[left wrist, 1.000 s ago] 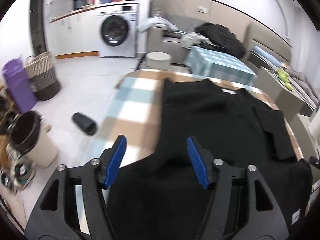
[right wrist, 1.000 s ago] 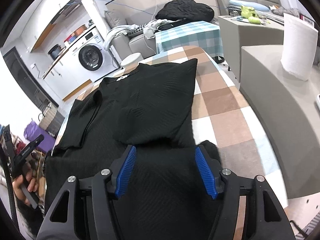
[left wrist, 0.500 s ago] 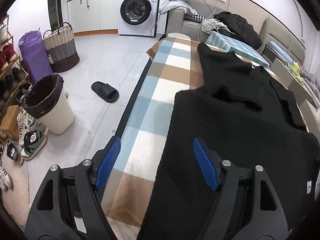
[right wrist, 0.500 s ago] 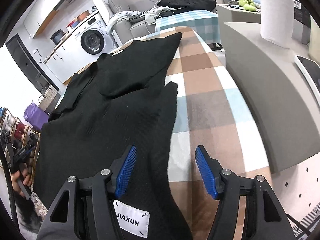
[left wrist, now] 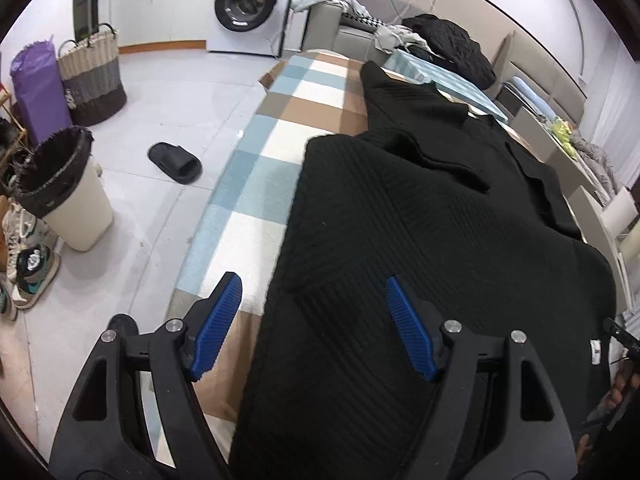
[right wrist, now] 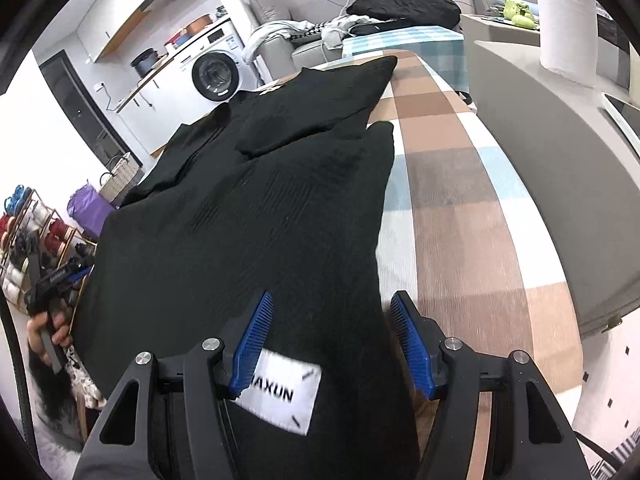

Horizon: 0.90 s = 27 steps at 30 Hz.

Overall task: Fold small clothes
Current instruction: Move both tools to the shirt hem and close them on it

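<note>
Both sets of jaws stand released: left gripper [left wrist: 314, 320] straddles the black shirt's [left wrist: 420, 240] edge, right gripper [right wrist: 332, 334] its labelled [right wrist: 280, 396] corner; the hem is cut off below.

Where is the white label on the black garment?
In the right wrist view, the white label sits near the black garment's lower right edge, by the right gripper's left finger.

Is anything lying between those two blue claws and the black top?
Nothing visible. The left gripper and right gripper hang open right over the black top's near edge on the checked cloth.
</note>
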Motion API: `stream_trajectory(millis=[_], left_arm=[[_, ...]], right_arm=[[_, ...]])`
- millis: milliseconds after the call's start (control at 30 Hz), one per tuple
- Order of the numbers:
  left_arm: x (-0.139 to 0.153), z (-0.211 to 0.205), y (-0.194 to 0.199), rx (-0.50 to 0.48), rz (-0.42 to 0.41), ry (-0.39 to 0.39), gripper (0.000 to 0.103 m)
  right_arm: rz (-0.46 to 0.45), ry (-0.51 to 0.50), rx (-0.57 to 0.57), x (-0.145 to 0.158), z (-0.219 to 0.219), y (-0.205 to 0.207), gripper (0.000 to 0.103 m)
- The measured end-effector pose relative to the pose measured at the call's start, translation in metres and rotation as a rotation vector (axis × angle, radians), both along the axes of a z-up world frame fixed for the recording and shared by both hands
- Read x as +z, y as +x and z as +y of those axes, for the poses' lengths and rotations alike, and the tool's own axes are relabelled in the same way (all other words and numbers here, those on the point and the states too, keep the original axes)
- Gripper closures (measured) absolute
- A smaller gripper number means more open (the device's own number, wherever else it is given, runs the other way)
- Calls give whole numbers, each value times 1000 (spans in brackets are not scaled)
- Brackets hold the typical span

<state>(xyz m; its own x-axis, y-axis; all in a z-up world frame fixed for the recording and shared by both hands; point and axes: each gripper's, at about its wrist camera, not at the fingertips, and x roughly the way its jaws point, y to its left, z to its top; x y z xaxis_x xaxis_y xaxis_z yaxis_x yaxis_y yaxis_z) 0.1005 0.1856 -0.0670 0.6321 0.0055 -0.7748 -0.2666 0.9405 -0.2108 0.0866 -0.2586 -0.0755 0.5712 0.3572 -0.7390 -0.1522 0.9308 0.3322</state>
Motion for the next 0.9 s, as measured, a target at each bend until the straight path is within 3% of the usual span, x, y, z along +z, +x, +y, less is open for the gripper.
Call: stream_trajectory(millis=[100,300,367,433,733,900], left_arm=[[-5,-1,3,-10,22,-27,37],[-6,-8,10,-19,35,32,46],[-6,-8,13,-11,40,48,60],[-5,-5,17,-2,39,31,67],[-3,10,39,15,47,-30,66],[-3,9,63,4,67,3,62]], right_arm=[[-15,6,11,-1,1,-2,40],[-48,16,22,5,1,4,42],[-56,22,25,8,1,6,42],[-51,18,32,9,2,11,42],[0,72,19,14,-2,46,42],[8,63,28,16,0,61,42]])
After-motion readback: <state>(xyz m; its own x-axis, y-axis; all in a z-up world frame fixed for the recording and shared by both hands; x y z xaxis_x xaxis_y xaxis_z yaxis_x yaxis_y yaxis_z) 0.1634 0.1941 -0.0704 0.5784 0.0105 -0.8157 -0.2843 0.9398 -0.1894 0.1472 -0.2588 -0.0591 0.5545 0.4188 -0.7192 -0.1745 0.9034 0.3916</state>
